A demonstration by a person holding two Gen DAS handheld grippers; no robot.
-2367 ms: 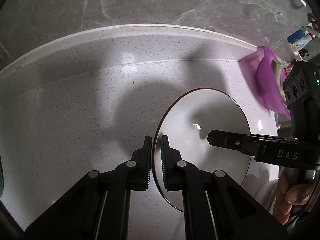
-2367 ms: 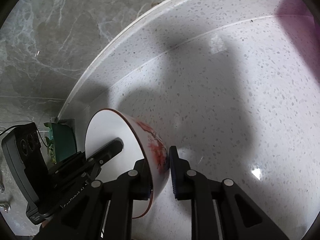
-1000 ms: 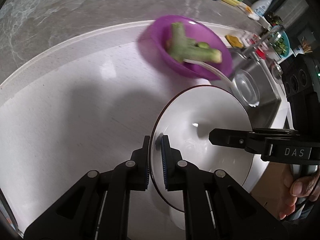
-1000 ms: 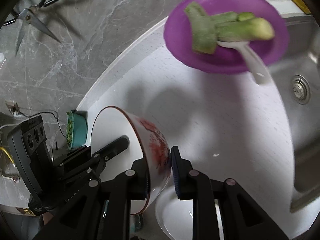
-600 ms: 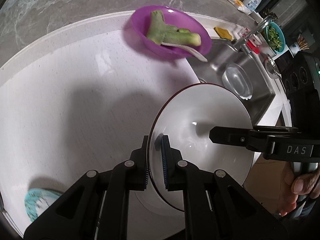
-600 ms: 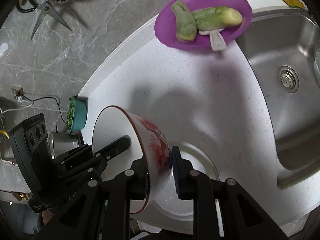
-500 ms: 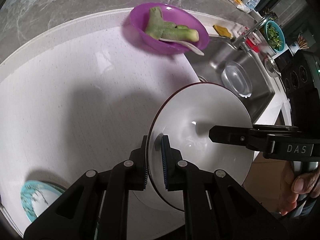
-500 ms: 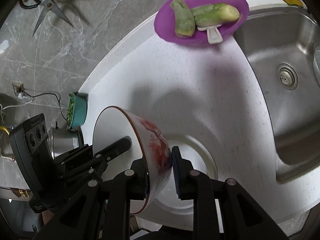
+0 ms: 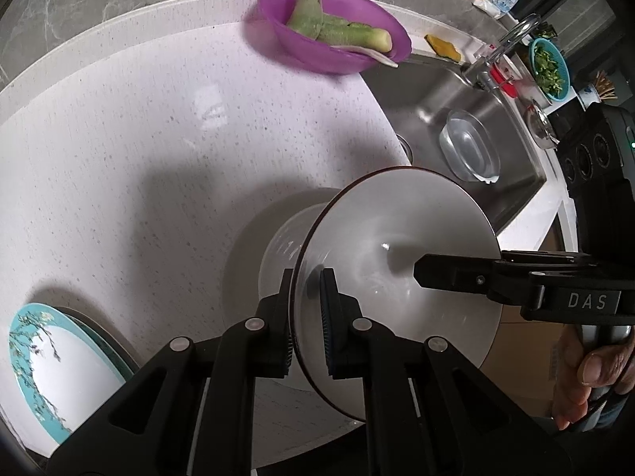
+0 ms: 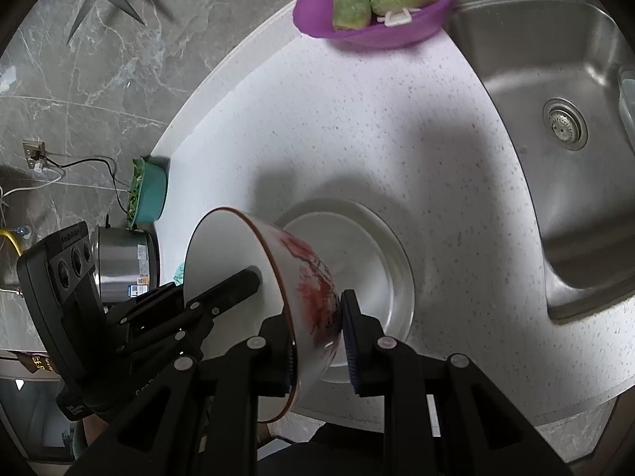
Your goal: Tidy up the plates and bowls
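Status: I have the bowl (image 9: 397, 277) pinched by both tools. L gripper (image 9: 307, 301) is clamped tight on the rim, one pad inside, one outside. R gripper (image 10: 317, 329) grips the opposite wall across the red pattern, jaws narrow, bowl (image 10: 254, 277) between them. Bowl is held tilted, mouth turned toward the L tool in the R view.

Change noted: a couple of secs ago only bare speckled counter lay ahead of both tools. Since then the pair has travelled sideways along the counter (image 9: 158, 158) and the white plate (image 10: 381, 261) has come into view, now directly below and just ahead of the R fingers. In the L view the same plate (image 9: 278, 246) sits under the bowl's outer side. Purple bowl w/ green veg (image 9: 329, 39) is far ahead, sink (image 10: 555, 158) to the R of the R tool, teal-rimmed plate (image 9: 47, 357) low to the L of the L tool.

Meaning for task: carry leg looks about done; bowl appears staged over the plate for stacking. Gap between bowl base and plate is hard to judge thru the fisheye, prob not touching yet.

Next req: level the bowl, lower onto plate centre, release both sides together
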